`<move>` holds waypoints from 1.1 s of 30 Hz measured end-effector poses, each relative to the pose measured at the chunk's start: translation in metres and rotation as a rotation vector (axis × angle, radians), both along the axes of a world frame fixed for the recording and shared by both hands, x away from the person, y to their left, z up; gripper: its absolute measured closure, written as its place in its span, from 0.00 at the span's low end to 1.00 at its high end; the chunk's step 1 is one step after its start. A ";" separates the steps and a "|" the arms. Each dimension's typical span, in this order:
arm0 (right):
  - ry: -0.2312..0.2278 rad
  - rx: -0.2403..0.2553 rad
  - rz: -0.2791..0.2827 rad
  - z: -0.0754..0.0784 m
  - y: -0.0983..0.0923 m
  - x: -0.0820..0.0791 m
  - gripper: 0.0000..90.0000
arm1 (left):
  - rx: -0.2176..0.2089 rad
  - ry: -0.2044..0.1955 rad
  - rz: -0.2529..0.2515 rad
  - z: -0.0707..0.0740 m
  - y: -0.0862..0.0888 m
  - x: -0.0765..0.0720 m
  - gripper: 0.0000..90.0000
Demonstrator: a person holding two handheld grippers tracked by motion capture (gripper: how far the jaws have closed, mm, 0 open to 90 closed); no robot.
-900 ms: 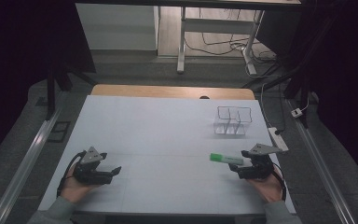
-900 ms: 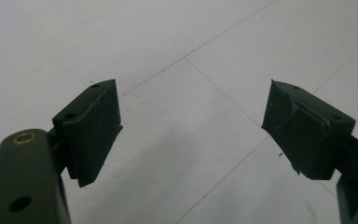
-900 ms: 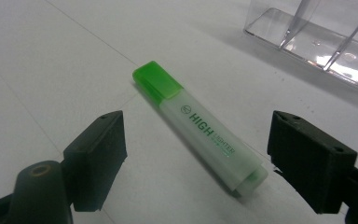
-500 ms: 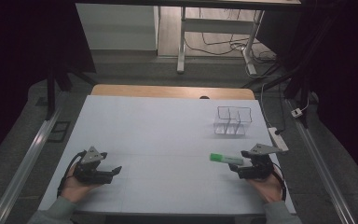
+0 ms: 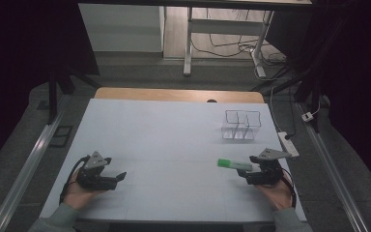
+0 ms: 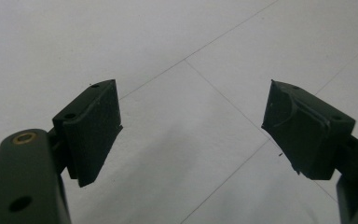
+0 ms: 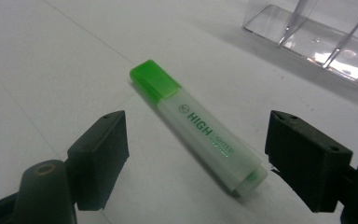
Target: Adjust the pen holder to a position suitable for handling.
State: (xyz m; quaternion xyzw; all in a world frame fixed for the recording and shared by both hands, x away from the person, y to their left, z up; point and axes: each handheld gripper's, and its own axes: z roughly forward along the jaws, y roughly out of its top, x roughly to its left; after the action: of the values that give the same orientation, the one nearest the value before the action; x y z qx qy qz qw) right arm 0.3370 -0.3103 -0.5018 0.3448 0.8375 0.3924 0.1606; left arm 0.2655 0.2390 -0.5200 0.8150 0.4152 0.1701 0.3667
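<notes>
Lining up on the highlighter

Right gripper (image 7: 193,163) gapes wide, the green highlighter (image 7: 200,133) lying flat on the table (image 5: 174,125) between its jaws, untouched. Best to close squarely across the barrel, not the cap. Left gripper (image 6: 191,126) waits wide, empty

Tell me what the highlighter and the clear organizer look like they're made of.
Highlighter: likely plastic, with a frosted, translucent body, printed lettering and a glossier green cap. Organizer: clear rigid plastic, perhaps acrylic; the table shows through its walls and light glints off them.
</notes>
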 end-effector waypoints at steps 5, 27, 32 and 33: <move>-0.017 0.017 -0.033 0.005 -0.002 0.003 0.24 | 0.000 0.002 -0.002 0.000 -0.001 0.001 0.21; -0.031 -0.041 -0.152 0.025 0.000 0.038 0.31 | 0.001 0.003 0.004 0.000 -0.001 0.000 0.21; -0.017 -0.033 -0.201 0.023 -0.009 0.045 0.33 | 0.002 0.008 0.004 -0.001 -0.001 0.001 0.21; -0.010 -0.031 -0.207 0.023 -0.011 0.046 0.33 | 0.002 0.008 0.004 -0.001 -0.001 0.001 0.21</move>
State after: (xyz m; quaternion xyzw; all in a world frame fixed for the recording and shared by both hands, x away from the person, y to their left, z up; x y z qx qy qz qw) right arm 0.3832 -0.3210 -0.4785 0.4251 0.8024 0.3625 0.2097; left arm 0.2668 0.2376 -0.5213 0.8153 0.4180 0.1680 0.3639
